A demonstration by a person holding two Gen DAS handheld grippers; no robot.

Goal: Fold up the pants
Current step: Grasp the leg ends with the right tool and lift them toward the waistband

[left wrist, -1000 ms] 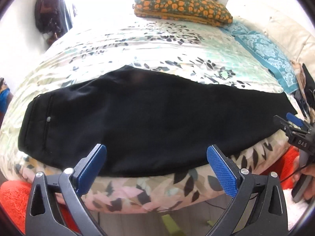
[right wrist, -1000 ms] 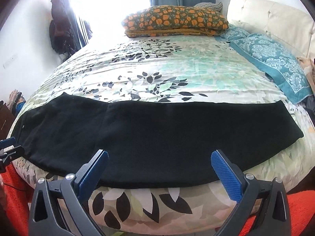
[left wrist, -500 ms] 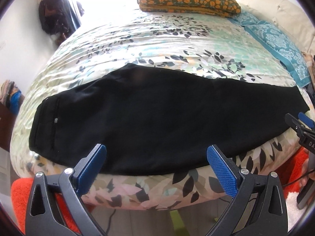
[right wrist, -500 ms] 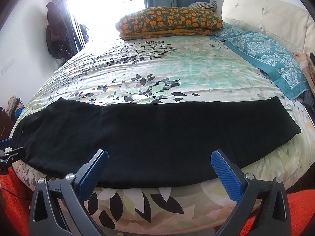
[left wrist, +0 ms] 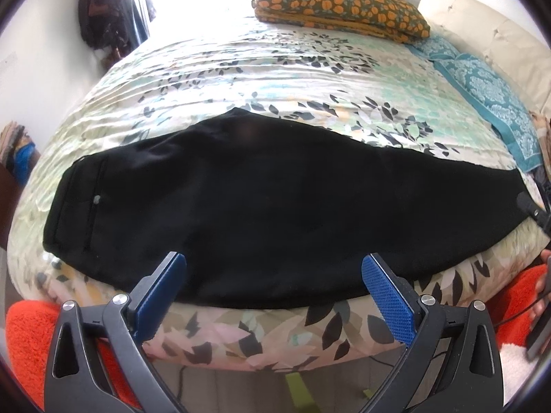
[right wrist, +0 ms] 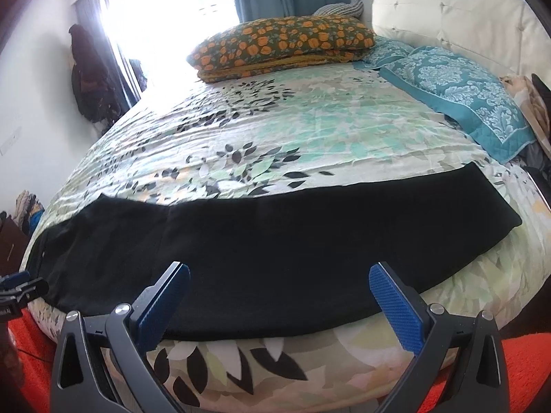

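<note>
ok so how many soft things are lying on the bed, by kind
black pants laid flat along the near edge: 1
orange-flowered dark green pillow: 1
folded mustard-yellow blanket under that pillow: 1
teal damask-print pillows: 2
grey striped knitted cushion behind, mostly hidden: 1
total: 6

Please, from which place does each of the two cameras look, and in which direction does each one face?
Left wrist: on the left gripper, open, at the bed's near edge, facing the waist half of the black pants; right gripper's tip at far right.
Right wrist: on the right gripper, open, facing the leg half toward the headboard; left gripper's tip at far left.
Shared: pants, orange pillow, teal pillow.
</note>
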